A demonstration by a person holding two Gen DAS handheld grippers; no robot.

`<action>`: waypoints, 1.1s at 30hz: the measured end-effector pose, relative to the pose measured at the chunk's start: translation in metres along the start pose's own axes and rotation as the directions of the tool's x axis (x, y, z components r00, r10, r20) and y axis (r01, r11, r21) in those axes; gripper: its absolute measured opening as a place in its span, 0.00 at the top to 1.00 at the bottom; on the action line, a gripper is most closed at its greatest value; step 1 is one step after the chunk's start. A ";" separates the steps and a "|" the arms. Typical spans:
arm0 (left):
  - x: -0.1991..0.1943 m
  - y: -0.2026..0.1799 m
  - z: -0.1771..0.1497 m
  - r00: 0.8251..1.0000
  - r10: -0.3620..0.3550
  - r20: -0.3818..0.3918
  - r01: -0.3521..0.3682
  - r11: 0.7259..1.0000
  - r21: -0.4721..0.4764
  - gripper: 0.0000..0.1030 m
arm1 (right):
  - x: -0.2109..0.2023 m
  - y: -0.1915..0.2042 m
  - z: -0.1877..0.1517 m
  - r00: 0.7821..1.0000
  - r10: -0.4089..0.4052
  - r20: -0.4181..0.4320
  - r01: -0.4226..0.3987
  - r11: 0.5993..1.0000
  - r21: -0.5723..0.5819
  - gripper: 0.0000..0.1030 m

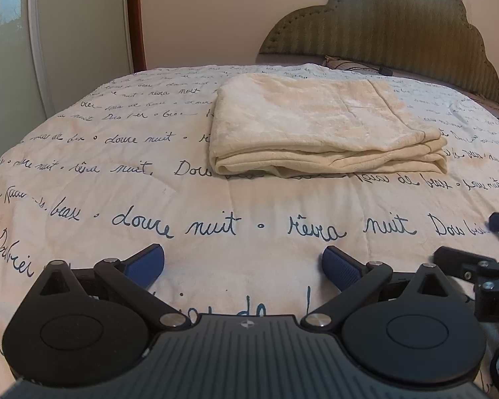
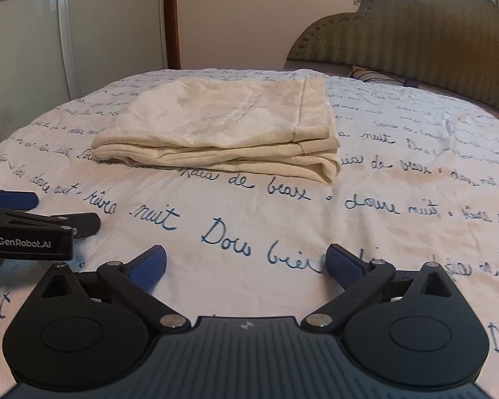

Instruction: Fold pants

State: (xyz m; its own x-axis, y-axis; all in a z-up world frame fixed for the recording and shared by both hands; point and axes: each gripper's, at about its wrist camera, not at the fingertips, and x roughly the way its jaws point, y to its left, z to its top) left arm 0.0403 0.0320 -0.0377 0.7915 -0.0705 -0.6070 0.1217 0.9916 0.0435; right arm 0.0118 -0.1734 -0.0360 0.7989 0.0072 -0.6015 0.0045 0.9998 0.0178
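The cream pants (image 1: pixel 319 126) lie folded in a flat rectangular stack on the bed, ahead of both grippers; they also show in the right wrist view (image 2: pixel 223 129). My left gripper (image 1: pixel 243 266) is open and empty, low over the bedcover, well short of the pants. My right gripper (image 2: pixel 246 266) is open and empty too, at a similar distance from them. The right gripper's fingers show at the right edge of the left wrist view (image 1: pixel 475 262). The left gripper shows at the left edge of the right wrist view (image 2: pixel 33 219).
The bed is covered by a white quilt (image 1: pixel 149 199) printed with blue script. A green padded headboard (image 1: pixel 399 33) stands at the far right, with a pillow (image 1: pixel 342 63) below it. A glossy wardrobe (image 1: pixel 66 33) and a wooden door frame (image 1: pixel 134 16) stand at the left.
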 end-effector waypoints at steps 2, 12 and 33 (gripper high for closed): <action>0.000 0.000 0.000 1.000 0.003 -0.002 -0.003 1.000 0.003 0.00 | 0.000 -0.004 -0.001 1.000 -0.019 -0.007 0.019 1.000 -0.010 0.00; 0.002 -0.001 -0.001 1.000 0.005 -0.006 -0.005 1.000 0.006 0.00 | 0.007 -0.011 -0.003 0.999 0.018 -0.030 -0.018 1.000 0.021 0.00; 0.003 -0.002 -0.001 1.000 0.007 -0.007 -0.007 1.000 -0.004 0.00 | 0.005 -0.012 -0.002 0.999 0.026 -0.026 -0.025 0.999 0.030 0.00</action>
State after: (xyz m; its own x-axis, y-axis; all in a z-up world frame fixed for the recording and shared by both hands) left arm 0.0421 0.0303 -0.0406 0.7882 -0.0632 -0.6121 0.1140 0.9925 0.0444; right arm 0.0148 -0.1856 -0.0412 0.7827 0.0333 -0.6215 0.0023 0.9984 0.0564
